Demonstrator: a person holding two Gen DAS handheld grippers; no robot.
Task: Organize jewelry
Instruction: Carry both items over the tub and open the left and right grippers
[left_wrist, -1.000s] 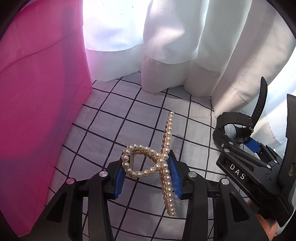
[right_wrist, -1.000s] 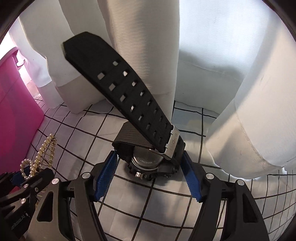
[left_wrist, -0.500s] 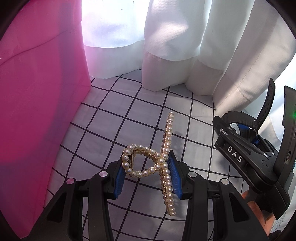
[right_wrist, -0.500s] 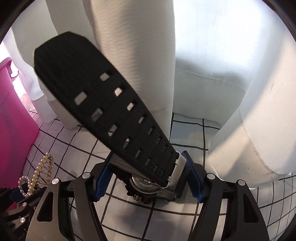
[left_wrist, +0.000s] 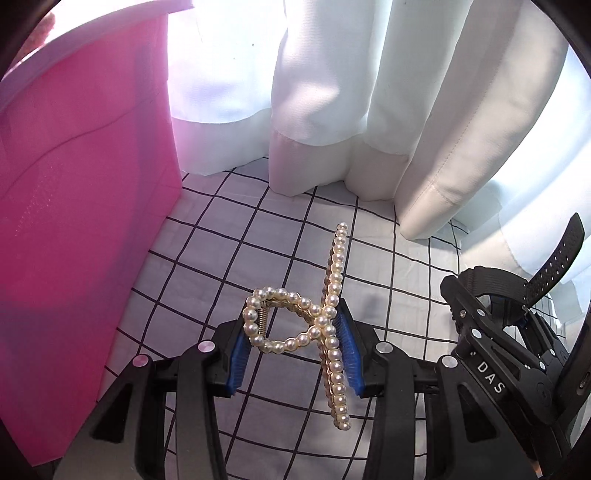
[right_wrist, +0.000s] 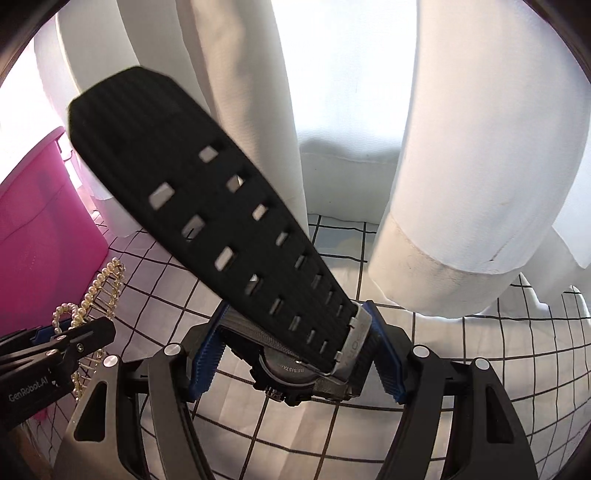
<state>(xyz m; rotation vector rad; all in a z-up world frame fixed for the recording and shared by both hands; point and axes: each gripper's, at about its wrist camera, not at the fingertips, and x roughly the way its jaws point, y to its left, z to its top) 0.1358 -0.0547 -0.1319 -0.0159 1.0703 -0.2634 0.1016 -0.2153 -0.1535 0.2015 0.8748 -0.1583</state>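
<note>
Aloft above the checked cloth, the left gripper pinches a pearl hair claw between its jaws as the right gripper clamps a black watch, both apparently bound for the pink bin left of the jaws.

My right hand-held gripper clamps the black watch, its strap rising toward the white curtain. At left, I see the left hand-held gripper holding the pearl hair clip beside the pink bin.
</note>
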